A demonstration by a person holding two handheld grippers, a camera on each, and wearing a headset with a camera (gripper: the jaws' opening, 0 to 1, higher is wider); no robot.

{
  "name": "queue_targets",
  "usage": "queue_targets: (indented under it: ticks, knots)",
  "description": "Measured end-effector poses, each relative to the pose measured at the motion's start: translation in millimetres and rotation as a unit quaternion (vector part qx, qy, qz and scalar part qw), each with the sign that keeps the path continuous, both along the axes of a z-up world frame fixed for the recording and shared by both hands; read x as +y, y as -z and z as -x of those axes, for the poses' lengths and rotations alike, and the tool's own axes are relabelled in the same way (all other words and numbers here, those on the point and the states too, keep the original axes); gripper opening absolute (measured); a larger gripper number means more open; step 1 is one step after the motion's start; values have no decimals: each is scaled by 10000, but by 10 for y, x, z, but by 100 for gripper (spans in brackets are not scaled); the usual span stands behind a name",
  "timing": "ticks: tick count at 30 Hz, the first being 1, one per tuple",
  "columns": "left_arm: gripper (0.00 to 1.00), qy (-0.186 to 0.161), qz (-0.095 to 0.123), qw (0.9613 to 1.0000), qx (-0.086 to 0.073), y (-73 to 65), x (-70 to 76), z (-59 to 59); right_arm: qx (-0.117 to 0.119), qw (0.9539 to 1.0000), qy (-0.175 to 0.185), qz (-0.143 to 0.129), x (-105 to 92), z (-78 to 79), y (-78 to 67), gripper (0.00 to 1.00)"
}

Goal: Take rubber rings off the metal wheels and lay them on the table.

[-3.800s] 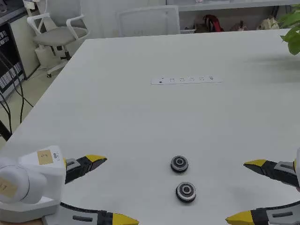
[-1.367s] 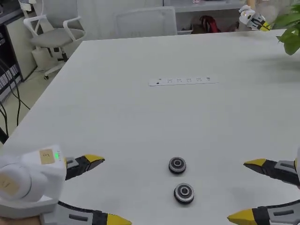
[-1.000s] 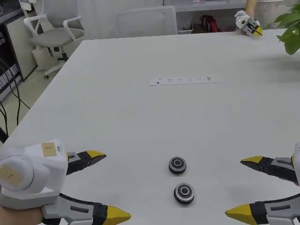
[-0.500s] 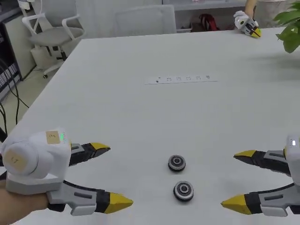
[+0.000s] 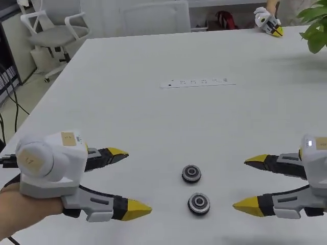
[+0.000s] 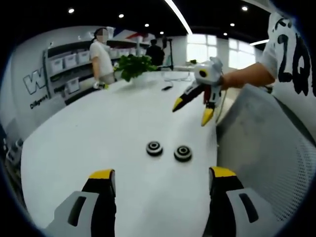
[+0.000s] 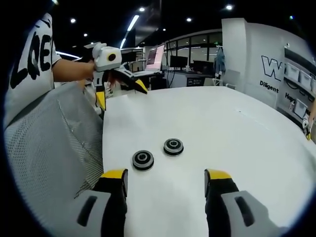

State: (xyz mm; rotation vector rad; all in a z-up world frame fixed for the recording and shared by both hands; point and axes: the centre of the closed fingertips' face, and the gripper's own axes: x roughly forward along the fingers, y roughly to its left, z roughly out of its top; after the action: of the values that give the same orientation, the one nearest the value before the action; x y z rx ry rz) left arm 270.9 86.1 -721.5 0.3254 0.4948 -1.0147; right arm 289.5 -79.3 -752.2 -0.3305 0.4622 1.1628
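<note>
— So, where do the two metal wheels lie from the grippers?

— Between them, flat on the table point(image 5: 153, 112), axles up. The far wheel point(image 5: 191, 173) and the near wheel point(image 5: 198, 203) sit just beside each other without touching, lined up roughly away from the person. The dark rubber rings point(image 5: 190, 206) look to be on both.

— And the tools?

— The left gripper point(image 5: 137, 180) points in from the left and the right gripper point(image 5: 240, 183) from the right, tips facing each other across the pair. Both have their jaws spread wide, holding nothing, and both stop short of the wheels.

— Which one is closer?

— It's near even. I'd judge the right a little nearer, its lower tip aimed about at the near wheel. In the left gripper view the wheels lie ahead between the jaws, and likewise in the right gripper view.

— Any long axis to mind?

— No, they're round discs. Each gripper would need to come straight inward and down over a rim.
</note>
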Motion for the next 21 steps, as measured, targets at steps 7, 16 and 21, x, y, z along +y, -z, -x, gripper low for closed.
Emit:
queue_targets:
  ticks: [7, 16, 21]
  knots:
    - [77, 97, -16, 9999, 107, 75, -64, -2, -27, 10000, -78, -4, 69, -72, 5, 58]
    - [75, 217, -46, 9996, 201, 136, -131, -14, -30, 9995, -295, 116, 145, -91, 65, 54]
    - [73, 290, -71, 9992, 269, 205, -177, -28, 13, 9989, -442, 165, 227, -62, 110, 51]
